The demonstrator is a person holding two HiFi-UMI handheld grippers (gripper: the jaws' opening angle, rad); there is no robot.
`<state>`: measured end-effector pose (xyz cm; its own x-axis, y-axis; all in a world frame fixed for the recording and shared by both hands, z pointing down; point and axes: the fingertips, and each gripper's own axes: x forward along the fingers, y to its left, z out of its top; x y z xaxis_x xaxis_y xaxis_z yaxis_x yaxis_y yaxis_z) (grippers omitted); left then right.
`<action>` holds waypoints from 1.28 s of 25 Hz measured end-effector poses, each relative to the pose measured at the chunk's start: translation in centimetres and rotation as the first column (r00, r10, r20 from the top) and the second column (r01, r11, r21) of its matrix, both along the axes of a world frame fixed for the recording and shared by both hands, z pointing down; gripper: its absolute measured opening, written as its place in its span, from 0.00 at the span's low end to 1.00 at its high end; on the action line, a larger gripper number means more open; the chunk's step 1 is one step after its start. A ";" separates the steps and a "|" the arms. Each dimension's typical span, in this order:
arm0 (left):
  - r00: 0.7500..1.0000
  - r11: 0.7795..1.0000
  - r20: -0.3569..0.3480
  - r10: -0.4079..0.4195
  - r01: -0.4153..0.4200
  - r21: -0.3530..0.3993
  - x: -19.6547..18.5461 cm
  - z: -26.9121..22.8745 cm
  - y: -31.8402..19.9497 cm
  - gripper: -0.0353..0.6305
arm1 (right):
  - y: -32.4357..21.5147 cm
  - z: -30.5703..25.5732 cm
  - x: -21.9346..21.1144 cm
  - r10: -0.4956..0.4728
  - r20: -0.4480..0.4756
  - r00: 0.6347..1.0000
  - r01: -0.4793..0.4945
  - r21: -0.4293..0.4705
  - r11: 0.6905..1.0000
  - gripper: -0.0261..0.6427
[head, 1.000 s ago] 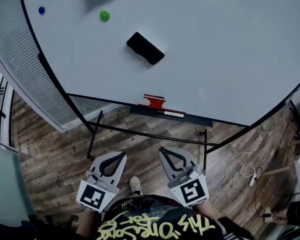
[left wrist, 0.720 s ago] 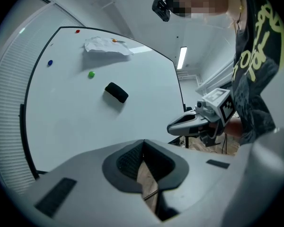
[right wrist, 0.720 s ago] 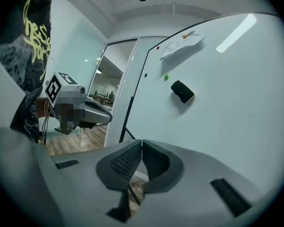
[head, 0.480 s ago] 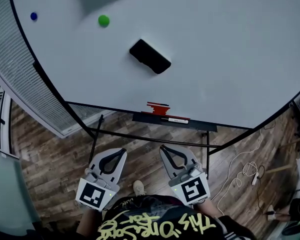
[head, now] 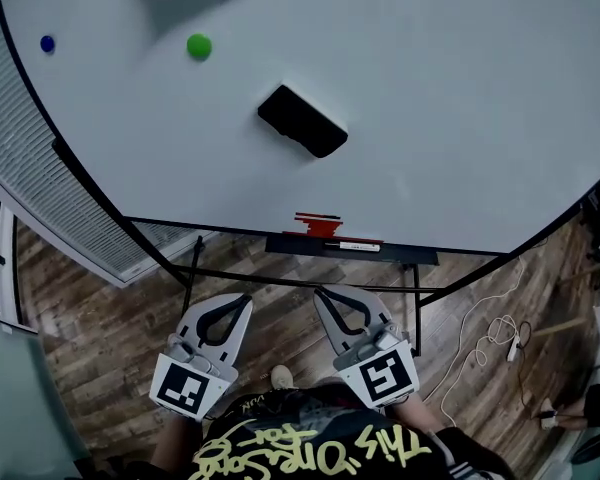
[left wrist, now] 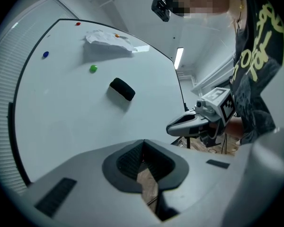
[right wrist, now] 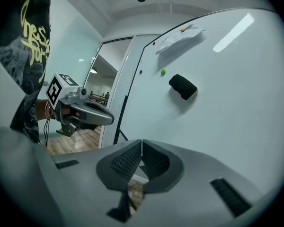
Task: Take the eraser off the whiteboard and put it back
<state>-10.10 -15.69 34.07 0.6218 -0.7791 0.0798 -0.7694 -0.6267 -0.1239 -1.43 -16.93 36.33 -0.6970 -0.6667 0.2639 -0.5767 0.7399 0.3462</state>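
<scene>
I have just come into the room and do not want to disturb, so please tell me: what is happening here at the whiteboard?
A person stands facing the whiteboard with a gripper in each hand. The left gripper and the right gripper are both held low, near the body, away from the board, with their fingers closed on nothing. The black eraser sits on the board, untouched, below a green magnet. So the eraser has not yet been taken off.

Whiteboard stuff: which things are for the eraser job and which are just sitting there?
For the job: eraser, whiteboard, left gripper, right gripper.
Just there: green magnet, blue magnet, crumpled paper, marker tray.
</scene>
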 end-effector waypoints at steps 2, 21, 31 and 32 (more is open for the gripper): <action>1.000 1.000 -0.001 0.014 -0.014 0.004 0.1 0.1 -0.2 0.06 | 0.0 0.0 -0.4 -0.006 0.012 1.000 0.006 -0.005 1.000 0.06; 0.998 0.999 -0.032 0.049 -0.049 0.016 0.6 -0.1 -1.5 0.06 | -2.4 -1.9 -1.1 0.019 -0.003 1.000 -0.019 0.054 0.998 0.06; 0.999 1.000 -0.047 0.014 -0.014 -0.007 -0.5 0.3 -1.7 0.06 | -4.7 -6.0 -0.6 0.083 -0.030 0.996 -0.076 0.185 0.980 0.06; 0.999 1.000 -0.049 0.011 -0.012 -0.009 -0.5 0.3 -1.6 0.06 | -4.9 -6.4 -0.5 0.088 -0.030 0.996 -0.080 0.198 0.977 0.06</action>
<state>-10.62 -17.32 34.38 0.6340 -0.7713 0.0561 -0.7671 -0.6364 -0.0811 -1.96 -21.87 29.90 -0.6283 -0.7639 0.1472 -0.6175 0.6048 0.5029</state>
